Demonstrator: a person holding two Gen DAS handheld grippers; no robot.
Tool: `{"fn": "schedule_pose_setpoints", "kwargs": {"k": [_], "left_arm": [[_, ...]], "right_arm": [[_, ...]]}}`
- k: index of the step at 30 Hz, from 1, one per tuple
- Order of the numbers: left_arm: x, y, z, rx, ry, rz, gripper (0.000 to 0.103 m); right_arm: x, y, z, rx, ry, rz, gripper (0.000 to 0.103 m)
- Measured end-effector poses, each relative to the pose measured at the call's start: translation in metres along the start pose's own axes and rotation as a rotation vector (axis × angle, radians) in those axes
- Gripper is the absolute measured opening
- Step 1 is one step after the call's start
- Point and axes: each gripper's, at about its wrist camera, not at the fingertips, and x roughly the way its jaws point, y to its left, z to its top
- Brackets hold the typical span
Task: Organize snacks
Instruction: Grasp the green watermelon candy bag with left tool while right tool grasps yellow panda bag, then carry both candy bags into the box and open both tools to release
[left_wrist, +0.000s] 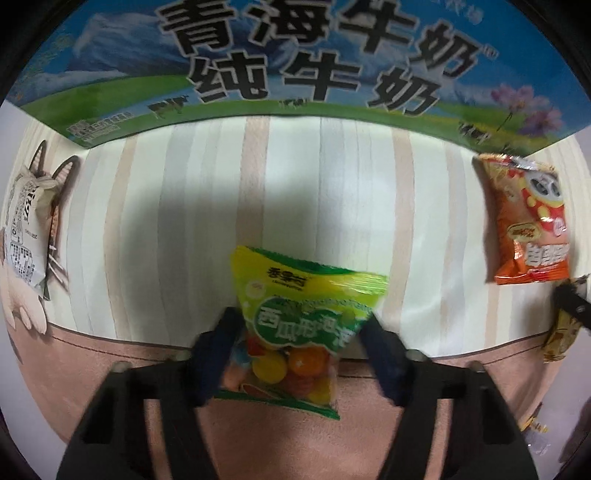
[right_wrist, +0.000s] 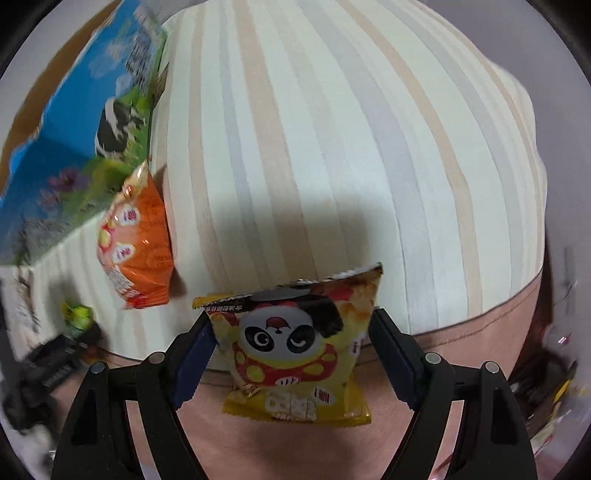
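My left gripper (left_wrist: 301, 325) is shut on a yellow-green candy bag (left_wrist: 295, 314) with coloured balls showing through, held above the striped cloth. My right gripper (right_wrist: 291, 325) is shut on a yellow panda snack bag (right_wrist: 299, 347), its pads pressing both sides. An orange panda snack bag (left_wrist: 528, 221) lies on the cloth at the right of the left wrist view, and left of my right gripper in the right wrist view (right_wrist: 138, 240). The right gripper and its yellow bag show at the right edge of the left wrist view (left_wrist: 565, 325).
A blue and green milk carton box (left_wrist: 295, 62) stands along the far side of the striped cloth (left_wrist: 295, 184); it shows at upper left in the right wrist view (right_wrist: 81, 122). A white printed packet (left_wrist: 26, 225) lies at far left. A pink border (left_wrist: 258, 424) edges the cloth near me.
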Motion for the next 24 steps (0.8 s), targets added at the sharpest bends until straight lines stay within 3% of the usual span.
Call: {"fn": "schedule_pose_setpoints", "kwargs": {"k": [1, 4, 6, 15, 24], "left_arm": [[-0.002, 0.001, -0.003, -0.002, -0.002, 0.0, 0.05], [-0.006, 0.008, -0.011, -0.007, -0.007, -0.007, 0.05], [-0.008, 0.012, -0.017, 0.0, -0.009, 0.001, 0.05], [-0.012, 0.025, -0.075, 0.056, -0.01, 0.052, 0.05], [-0.046, 0.038, -0.098, 0.102, -0.092, 0.061, 0.05]], "right_arm": [[0.001, 0.003, -0.003, -0.011, -0.014, -0.017, 0.084], [-0.001, 0.011, -0.014, -0.03, -0.052, -0.042, 0.082], [-0.005, 0.013, -0.025, -0.014, -0.065, -0.034, 0.066], [-0.012, 0.061, -0.081, -0.046, -0.058, 0.094, 0.06], [-0.02, 0.111, -0.114, -0.097, -0.12, 0.111, 0.055]]}}
